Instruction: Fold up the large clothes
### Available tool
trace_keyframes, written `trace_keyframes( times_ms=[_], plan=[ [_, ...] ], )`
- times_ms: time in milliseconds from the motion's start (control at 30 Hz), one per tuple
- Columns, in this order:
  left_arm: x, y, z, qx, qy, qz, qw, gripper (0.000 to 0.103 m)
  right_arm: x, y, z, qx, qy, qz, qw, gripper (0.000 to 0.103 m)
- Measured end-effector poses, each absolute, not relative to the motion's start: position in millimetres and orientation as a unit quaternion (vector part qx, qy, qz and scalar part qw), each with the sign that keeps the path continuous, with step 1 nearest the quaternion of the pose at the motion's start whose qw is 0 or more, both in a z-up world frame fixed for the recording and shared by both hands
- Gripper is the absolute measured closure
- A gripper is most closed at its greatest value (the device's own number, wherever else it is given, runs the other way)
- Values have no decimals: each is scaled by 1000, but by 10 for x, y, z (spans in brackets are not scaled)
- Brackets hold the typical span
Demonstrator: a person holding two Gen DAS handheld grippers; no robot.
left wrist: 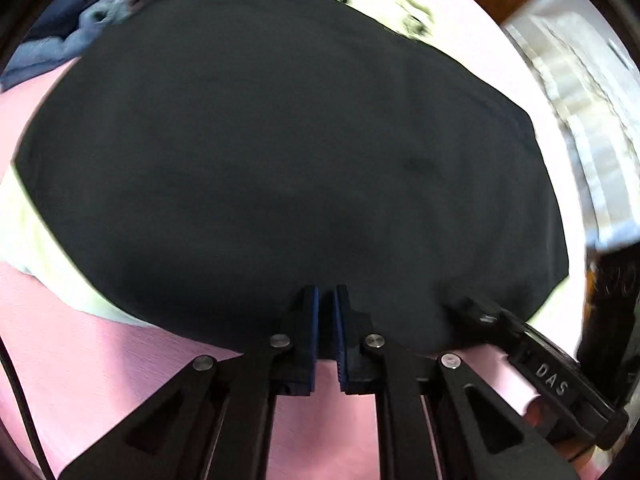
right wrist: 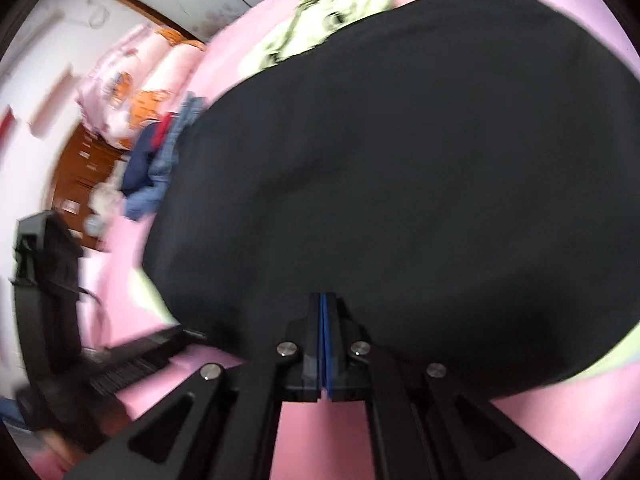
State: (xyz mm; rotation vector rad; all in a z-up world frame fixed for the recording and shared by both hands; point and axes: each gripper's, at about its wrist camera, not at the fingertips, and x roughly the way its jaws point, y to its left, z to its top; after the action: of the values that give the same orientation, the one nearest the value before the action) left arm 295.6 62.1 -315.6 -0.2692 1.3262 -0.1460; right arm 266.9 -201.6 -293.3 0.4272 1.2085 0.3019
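A large black garment [left wrist: 280,160] lies spread flat on the pink bed sheet [left wrist: 100,360] and fills most of both views [right wrist: 400,160]. My left gripper [left wrist: 327,296] sits at its near edge with the jaws a narrow gap apart, dark cloth between them. My right gripper [right wrist: 323,300] is at the near edge too, pads pressed together on the black hem. The right gripper also shows at the lower right of the left wrist view [left wrist: 480,312]; the left gripper shows at the left of the right wrist view [right wrist: 132,356].
A pale yellow-green cloth [left wrist: 60,272] lies under the black garment. A blue and red clothes pile [left wrist: 100,12] sits at the far left, a patterned light garment [left wrist: 400,4] at the far side. White striped bedding [left wrist: 580,120] lies right. Pink pillows [right wrist: 120,88] and a wooden cabinet [right wrist: 80,176] stand beyond.
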Motion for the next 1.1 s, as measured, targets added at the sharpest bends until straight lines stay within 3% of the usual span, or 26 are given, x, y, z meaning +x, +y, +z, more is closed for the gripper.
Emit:
trace_keyframes(
  times_ms=[200, 267, 367, 500, 767, 967, 1100],
  plan=[
    [2963, 1331, -3097, -51, 583, 80, 807, 96, 2545, -2905, -2869, 213, 544, 54, 810, 103],
    [2963, 1641, -3107, -58, 583, 111, 803, 96, 2460, -3192, -2829, 167, 547, -9, 820, 103],
    [2960, 1968, -3176, -58, 588, 151, 793, 96, 2348, -3593, -2825, 211, 540, -24, 814, 103],
    [3003, 2124, -3256, -46, 602, 200, 771, 95, 2408, -3569, -2771, 170, 550, -31, 817, 103],
    [3320, 1760, -2713, -32, 568, 163, 806, 95, 2964, -3553, -2307, 189, 546, 3, 816, 103],
    [4136, 1334, -2355, 67, 549, 100, 827, 95, 3832, -3682, -1872, 216, 526, 51, 821, 103],
    [4812, 1163, -2195, 93, 556, 62, 824, 88, 4459, -3668, -1717, 235, 521, 66, 818, 102]
  ],
)
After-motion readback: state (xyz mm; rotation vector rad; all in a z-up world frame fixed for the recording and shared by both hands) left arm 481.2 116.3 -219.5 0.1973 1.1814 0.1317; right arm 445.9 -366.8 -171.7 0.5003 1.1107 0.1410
